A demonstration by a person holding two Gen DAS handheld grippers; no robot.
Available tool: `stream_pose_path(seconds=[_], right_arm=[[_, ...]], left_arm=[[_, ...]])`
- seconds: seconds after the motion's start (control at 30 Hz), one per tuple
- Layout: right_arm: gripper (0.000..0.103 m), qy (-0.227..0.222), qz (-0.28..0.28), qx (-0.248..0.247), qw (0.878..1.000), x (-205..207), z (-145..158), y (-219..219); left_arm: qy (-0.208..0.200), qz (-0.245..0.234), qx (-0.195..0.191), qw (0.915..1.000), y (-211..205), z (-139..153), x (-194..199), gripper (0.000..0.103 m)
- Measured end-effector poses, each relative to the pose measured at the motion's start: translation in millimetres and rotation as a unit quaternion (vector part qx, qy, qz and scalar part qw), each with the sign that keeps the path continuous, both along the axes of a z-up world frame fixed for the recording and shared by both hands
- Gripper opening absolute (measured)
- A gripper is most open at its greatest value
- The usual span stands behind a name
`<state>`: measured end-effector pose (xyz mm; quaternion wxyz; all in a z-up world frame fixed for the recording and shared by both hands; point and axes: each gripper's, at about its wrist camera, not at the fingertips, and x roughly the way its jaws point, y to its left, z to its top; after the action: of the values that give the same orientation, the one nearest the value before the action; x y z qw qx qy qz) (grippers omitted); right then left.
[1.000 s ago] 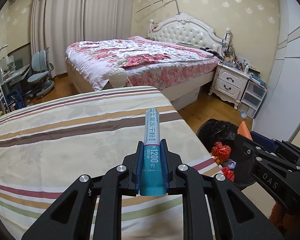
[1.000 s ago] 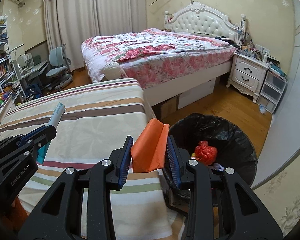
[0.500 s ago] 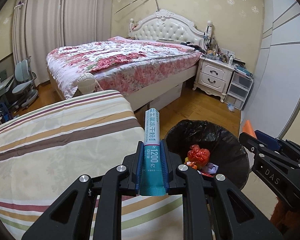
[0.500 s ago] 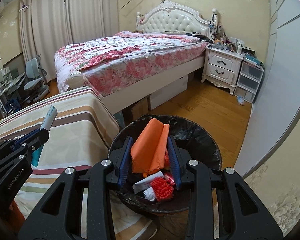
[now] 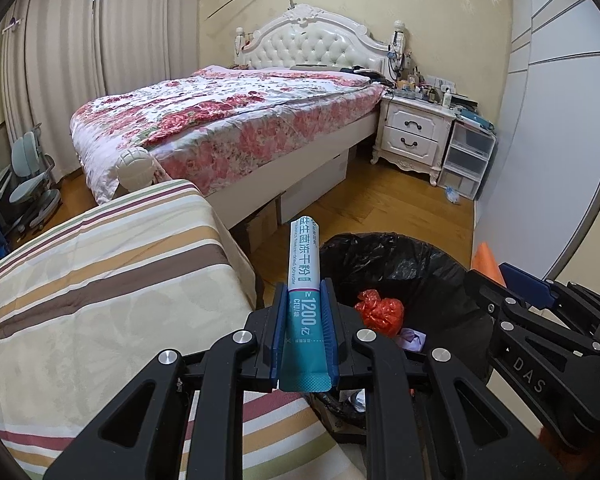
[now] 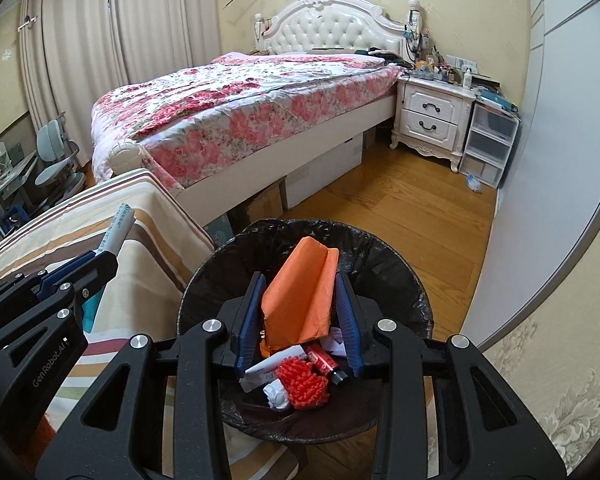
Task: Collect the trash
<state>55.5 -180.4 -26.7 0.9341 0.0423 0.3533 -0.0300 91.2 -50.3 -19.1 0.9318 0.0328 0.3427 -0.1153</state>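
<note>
The right claw (image 6: 300,312) pinches orange paper (image 6: 300,292) over the bin (image 6: 404,276). The left claw (image 5: 304,332), pinching a sachet (image 5: 305,280), hangs nearer the rim; dropped now, the sachet might miss.

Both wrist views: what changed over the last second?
Both grippers swung from the striped bedcover toward the black-lined trash bin; the right gripper now hangs over it. Grips unchanged: folded orange paper right, teal-and-white sachet stick in the left gripper.
</note>
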Motion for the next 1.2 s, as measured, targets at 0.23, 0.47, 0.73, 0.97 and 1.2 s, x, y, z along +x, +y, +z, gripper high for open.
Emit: stream_pose_path(seconds=[0.23,0.47,0.73,0.97,1.2], right_arm=[[0.035,0.005,-0.009,0.002,1.0,9.5,-4.0,-8.0],[0.035,0.011,-0.014,0.003,1.0,16.0,-8.4,-12.6],[0.051,0.011,-0.021,0.002,1.0,16.2,-11.2,-15.8],[0.052,0.007,-0.028,-0.002,1.0,13.9,-9.0,-17.0],[0.062,0.002,-0.039,-0.012,0.999,11.2,-3.2,-18.3]], left_arm=[[0.002,-0.002,0.01,0.9999,-9.5,-4.1,11.1,0.018],[0.001,-0.007,0.02,0.9998,-18.6,-5.8,15.4,0.018],[0.003,-0.005,0.017,0.9998,-18.4,-4.5,19.0,0.044],[-0.004,0.003,0.016,0.9999,-15.4,-2.4,18.6,0.064],[-0.019,0.018,0.021,0.9994,-9.0,4.2,16.8,0.073]])
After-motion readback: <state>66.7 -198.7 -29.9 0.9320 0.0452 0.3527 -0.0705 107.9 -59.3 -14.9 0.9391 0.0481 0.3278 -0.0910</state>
